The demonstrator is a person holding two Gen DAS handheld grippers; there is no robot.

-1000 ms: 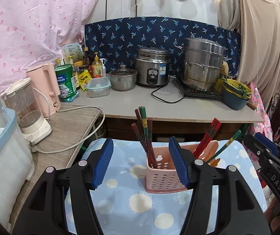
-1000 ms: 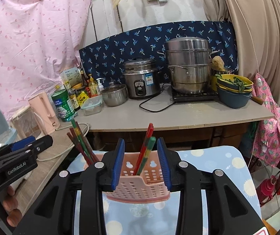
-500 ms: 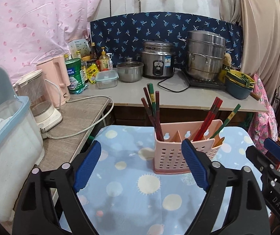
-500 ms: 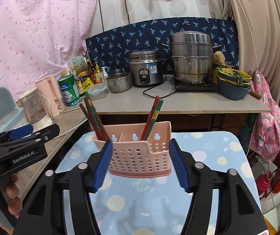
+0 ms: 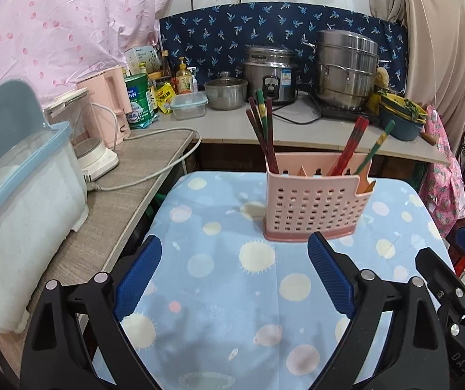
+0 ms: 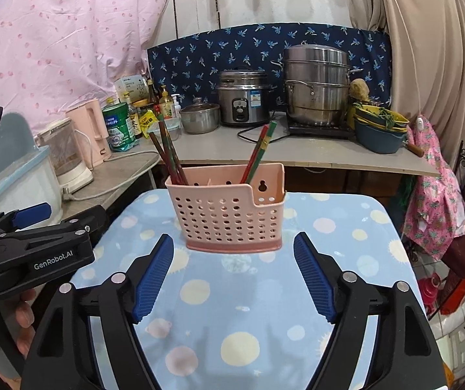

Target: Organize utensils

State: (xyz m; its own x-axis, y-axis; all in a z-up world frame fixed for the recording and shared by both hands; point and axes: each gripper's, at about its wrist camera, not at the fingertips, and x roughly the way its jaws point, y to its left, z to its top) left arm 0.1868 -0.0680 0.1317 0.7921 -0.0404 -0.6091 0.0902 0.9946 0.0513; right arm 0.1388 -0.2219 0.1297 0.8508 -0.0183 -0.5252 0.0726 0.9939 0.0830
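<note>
Holder, left wrist view: the pink perforated plastic utensil holder (image 5: 317, 203) stands upright on the pale blue cloth-covered table with sun and planet prints (image 5: 219, 273), at about 1 o'clock from the view's centre.
Chopsticks, left wrist view: a bundle of dark red and green chopsticks (image 5: 261, 130) leans out of the holder's left compartment toward 11 o'clock; a second set of red and green chopsticks (image 5: 352, 146) leans out of the right side toward 1 o'clock.
Left gripper: the black left gripper with blue ribbed pads (image 5: 234, 261) has its jaws spread wide and opening; nothing lies between them but cloth, and the holder sits just beyond, near the right pad.
Surroundings, left wrist view: a white plastic bin with a blue rim (image 5: 21, 208) stands at 9 o'clock on a grey side counter; a steel rice cooker (image 5: 270, 73) and a stacked steel steamer pot (image 5: 346, 68) stand at 12 to 1 o'clock.
Holder, right wrist view: it stands at 12 o'clock from the pads, apart from both.
Right gripper: the black right gripper with blue ribbed pads (image 6: 232, 261) has its jaws apart and opening, with only cloth between them.
Neighbour, right wrist view: the left gripper shows at 9 o'clock, with a person's fingers (image 6: 26, 312) under it.
</note>
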